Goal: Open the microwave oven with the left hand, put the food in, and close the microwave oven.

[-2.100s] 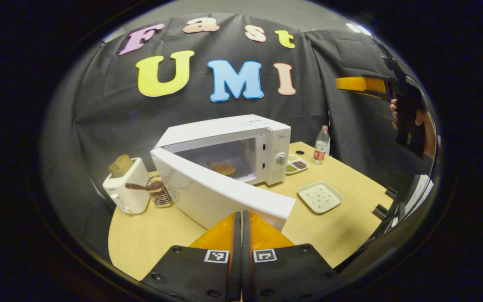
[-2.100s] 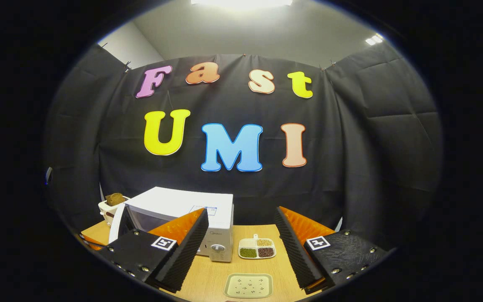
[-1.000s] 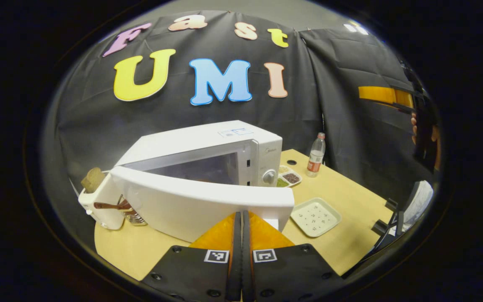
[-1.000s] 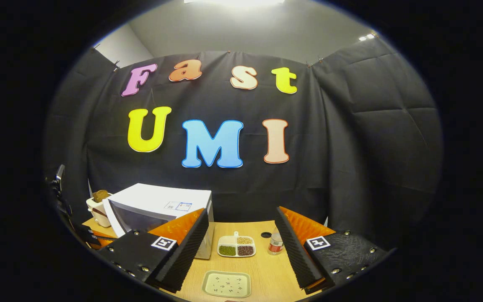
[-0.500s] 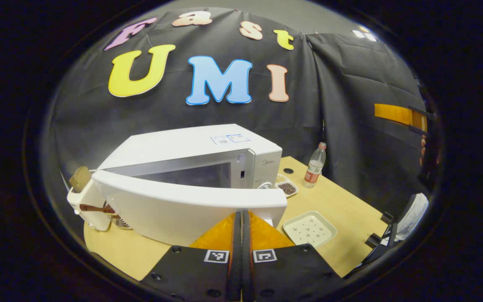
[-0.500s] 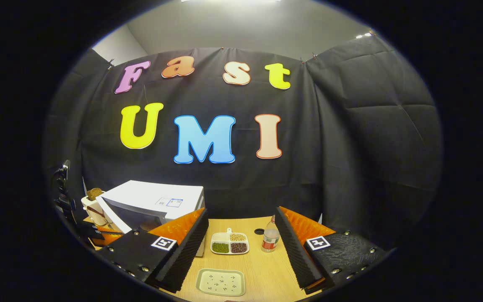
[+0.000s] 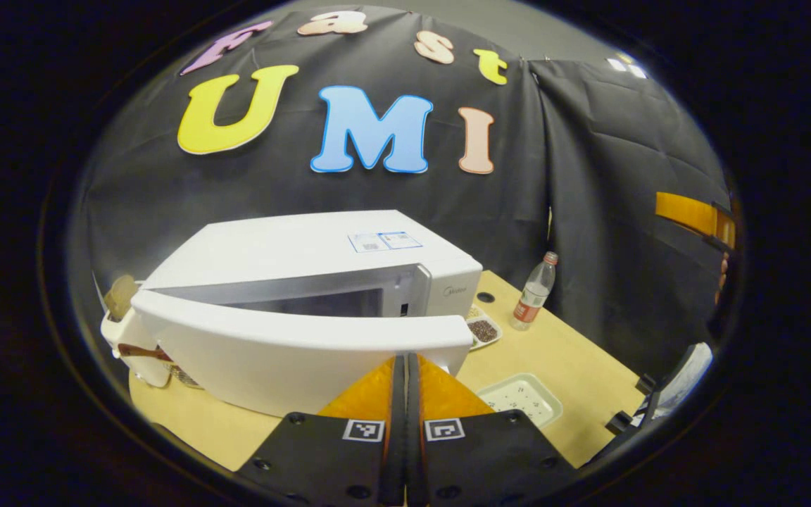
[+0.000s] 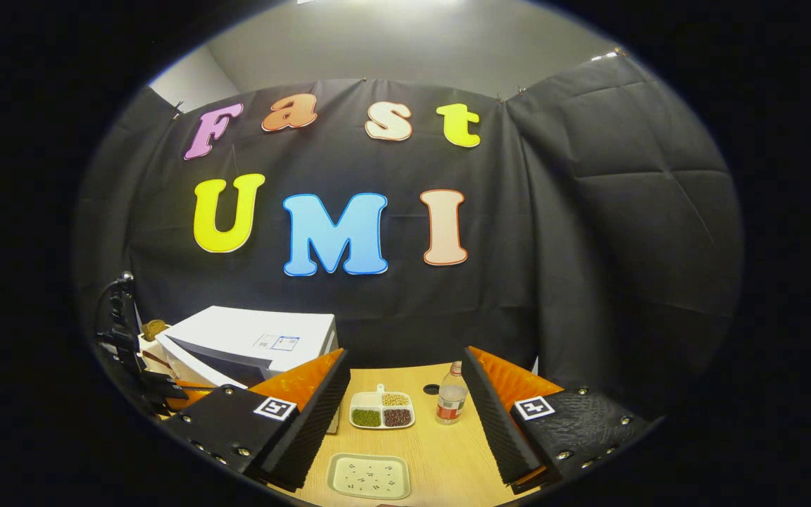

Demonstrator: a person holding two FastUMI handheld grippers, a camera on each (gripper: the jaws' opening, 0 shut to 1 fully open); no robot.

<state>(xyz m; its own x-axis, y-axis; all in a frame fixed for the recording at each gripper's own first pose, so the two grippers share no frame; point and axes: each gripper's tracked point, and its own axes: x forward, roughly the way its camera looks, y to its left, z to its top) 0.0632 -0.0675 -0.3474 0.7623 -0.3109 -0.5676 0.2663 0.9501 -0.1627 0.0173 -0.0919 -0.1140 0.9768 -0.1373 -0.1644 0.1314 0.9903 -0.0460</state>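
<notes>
Two fingers of the left gripper (image 7: 406, 366) are lying pressed together, nothing between them, tips touching the outer face of the white door (image 7: 293, 352). That door is standing partly ajar on the boxy white microwave oven (image 7: 307, 257), which is sitting on the pale wooden table (image 7: 574, 359), a dark cavity showing behind. The right gripper (image 8: 402, 394) is hovering wide open and empty above a pale square plate (image 8: 369, 476).
</notes>
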